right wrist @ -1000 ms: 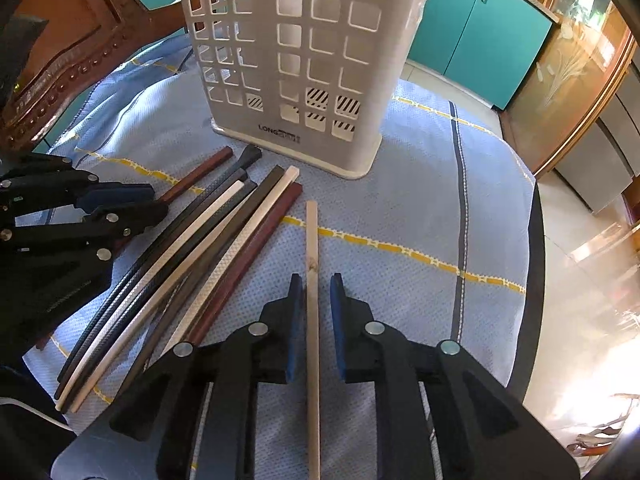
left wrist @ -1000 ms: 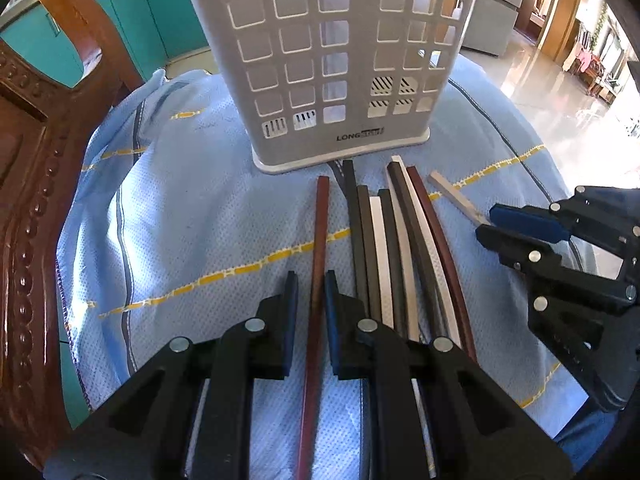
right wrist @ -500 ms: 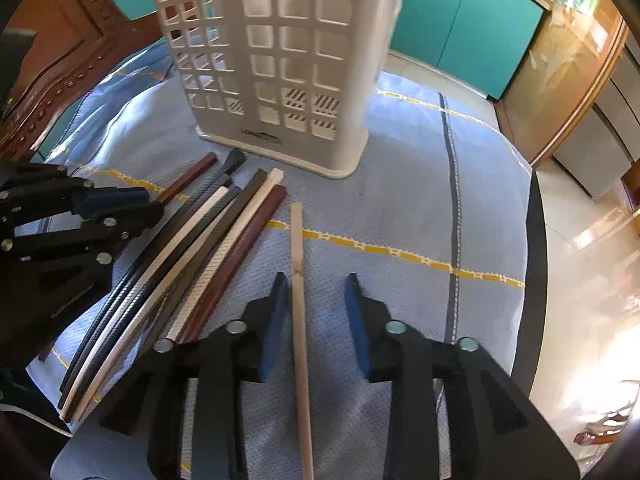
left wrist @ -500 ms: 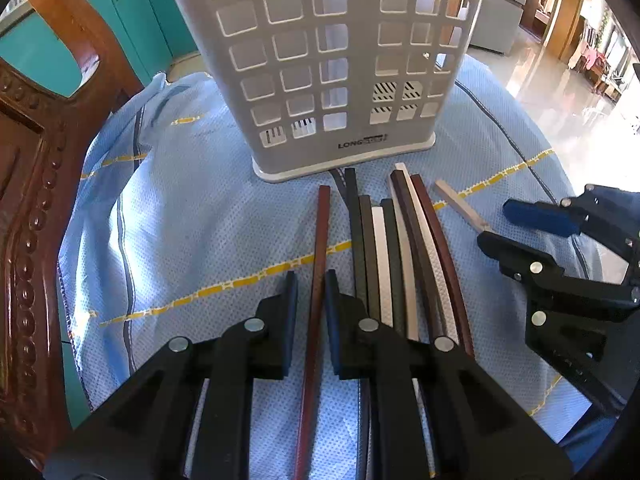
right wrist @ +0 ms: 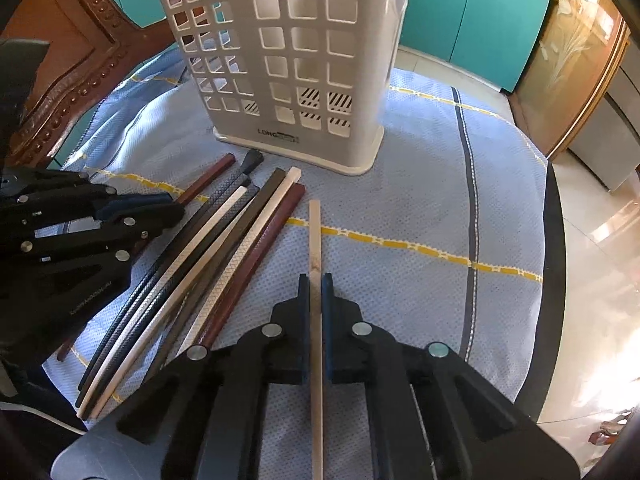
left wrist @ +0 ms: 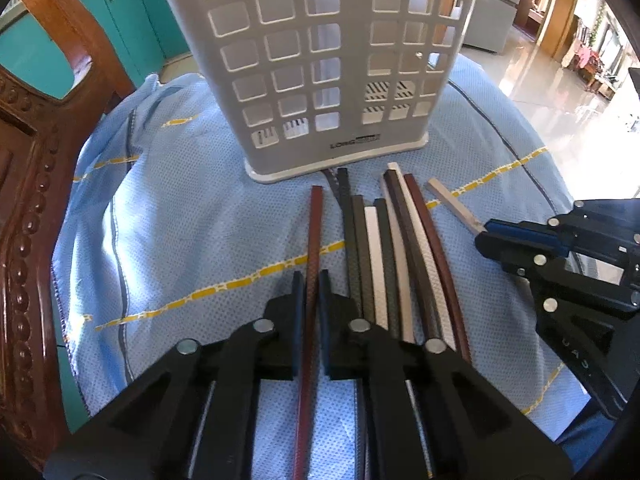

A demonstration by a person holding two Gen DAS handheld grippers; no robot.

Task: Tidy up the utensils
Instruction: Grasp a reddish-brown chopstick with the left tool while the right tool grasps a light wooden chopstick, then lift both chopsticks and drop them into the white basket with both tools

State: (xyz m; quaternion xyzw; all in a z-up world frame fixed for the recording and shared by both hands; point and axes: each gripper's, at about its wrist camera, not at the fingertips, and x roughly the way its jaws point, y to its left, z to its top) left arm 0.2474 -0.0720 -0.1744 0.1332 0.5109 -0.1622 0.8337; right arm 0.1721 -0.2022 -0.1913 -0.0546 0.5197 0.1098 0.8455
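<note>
A white slotted utensil basket [left wrist: 320, 60] [right wrist: 288, 60] stands upright on the blue cloth. Several chopsticks [left wrist: 384, 248] [right wrist: 224, 240], dark, white and red-brown, lie side by side in front of it. My left gripper [left wrist: 311, 276] [right wrist: 172, 206] is shut on a red-brown chopstick [left wrist: 316, 220] that lies left of the bundle. My right gripper [right wrist: 316, 278] [left wrist: 486, 236] is closing; its pads press on a light wooden chopstick [right wrist: 315, 232] [left wrist: 452, 204] lying right of the bundle. Both chopsticks point toward the basket and rest on the cloth.
The blue cloth [right wrist: 420, 200] with yellow stripes covers a round table whose dark edge [right wrist: 556, 240] curves on the right. A carved wooden chair [left wrist: 24, 200] stands close on the left. Teal cabinets [right wrist: 472, 12] and a shiny floor lie beyond.
My right gripper opened wide around the light chopstick half a second ago and has closed on it again. The left jaws have tightened slightly on the red-brown chopstick.
</note>
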